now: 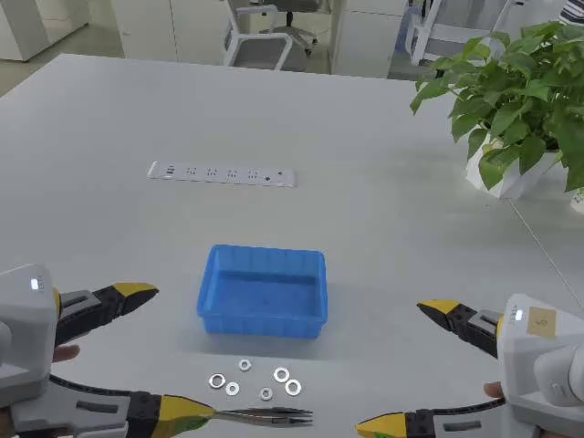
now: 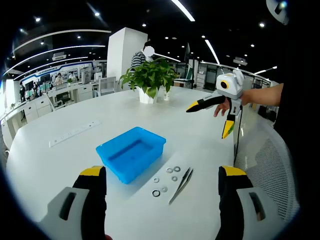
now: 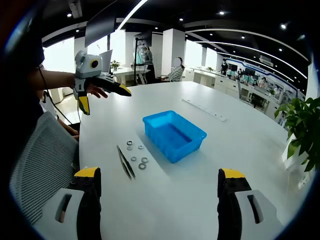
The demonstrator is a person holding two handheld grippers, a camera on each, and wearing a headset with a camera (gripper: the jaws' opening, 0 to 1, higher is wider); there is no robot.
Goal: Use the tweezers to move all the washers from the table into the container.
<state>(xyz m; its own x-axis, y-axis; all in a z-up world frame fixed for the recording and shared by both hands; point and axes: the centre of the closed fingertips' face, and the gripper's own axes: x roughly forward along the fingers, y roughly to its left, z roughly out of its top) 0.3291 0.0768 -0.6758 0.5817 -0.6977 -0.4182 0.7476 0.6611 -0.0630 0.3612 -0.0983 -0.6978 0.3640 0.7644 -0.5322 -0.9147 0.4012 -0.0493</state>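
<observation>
**Head view.** The left claw (image 1: 182,353) stands wide, jaws well apart, holding nothing. The right claw (image 1: 389,365) stands equally wide and empty. Between the two claws, six small silver metal ring washers (image 1: 255,376) lie in a loose cluster on the pale grey worktop (image 1: 383,182), all outside the container. The slim grey metal tweezers (image 1: 269,416) lie flat, seen just beside the left claw's lower jaw tip and near the washers. The blue rectangular plastic container (image 1: 265,324) sits just beyond the washers, ahead of both claws. A white power strip (image 1: 221,172) lies well beyond it.

**Left gripper view.** The left claw (image 2: 162,170) is wide. The washers (image 2: 167,179) and tweezers (image 2: 181,184) lie ahead between its jaws. The container (image 2: 142,165) sits ahead, nearer the jaw at the view's left. The right claw (image 2: 206,122), also wide, hovers beyond.

**Right gripper view.** The right claw (image 3: 159,172) is wide. The washers (image 3: 136,152) and tweezers (image 3: 125,162) lie ahead, and the container (image 3: 187,150) sits just beyond them. The left claw (image 3: 107,102) hovers farther off.
</observation>
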